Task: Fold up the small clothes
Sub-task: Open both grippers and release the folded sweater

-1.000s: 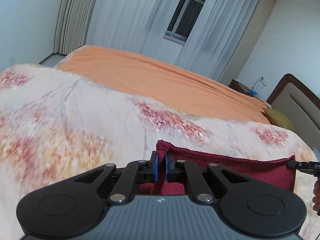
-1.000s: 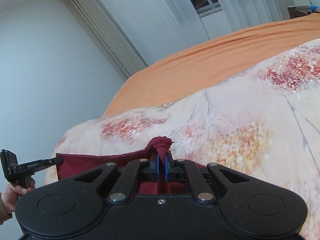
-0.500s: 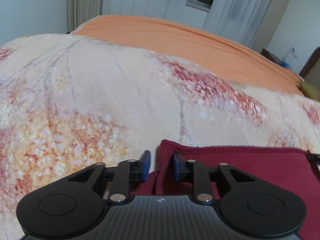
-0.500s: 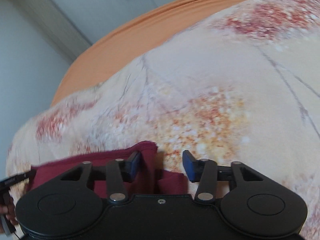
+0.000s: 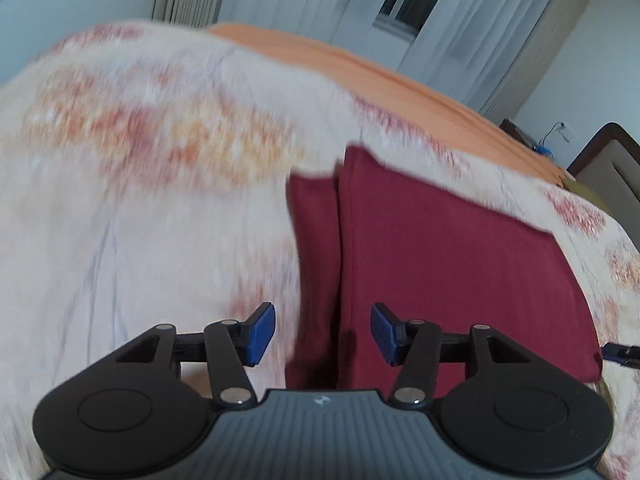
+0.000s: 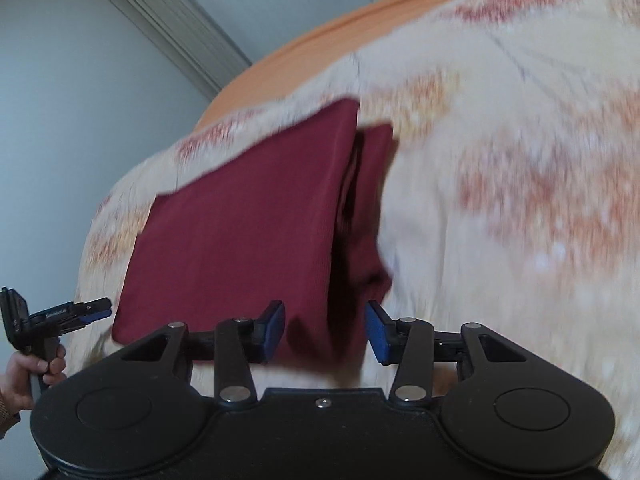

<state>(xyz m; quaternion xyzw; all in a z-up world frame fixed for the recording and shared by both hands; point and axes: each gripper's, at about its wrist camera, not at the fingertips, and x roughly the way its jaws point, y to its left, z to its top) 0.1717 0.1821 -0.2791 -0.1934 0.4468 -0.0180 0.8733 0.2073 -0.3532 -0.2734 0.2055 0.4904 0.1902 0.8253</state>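
A dark red garment (image 5: 440, 248) lies folded flat on the floral blanket (image 5: 160, 200), with a narrow strip of its lower layer showing along one side. My left gripper (image 5: 323, 334) hovers over the garment's near left edge. Its jaws are opening and its pads touch nothing. In the right wrist view the same garment (image 6: 248, 216) spreads to the left. My right gripper (image 6: 325, 330) sits above its near right edge, jaws apart and closing slightly, pads clear of the cloth. The left gripper (image 6: 94, 307) also shows there, held by a hand (image 6: 36, 364).
The blanket covers a bed with an orange sheet (image 5: 400, 80) beyond it. Behind stand white curtains (image 5: 460, 12) and a window (image 5: 404, 4). A headboard (image 5: 608, 160) and a nightstand (image 5: 516, 132) are at the far right.
Both grippers let go of the garment's corners, opened and drew back toward me. The red cloth now lies folded flat, farther from the fingers.
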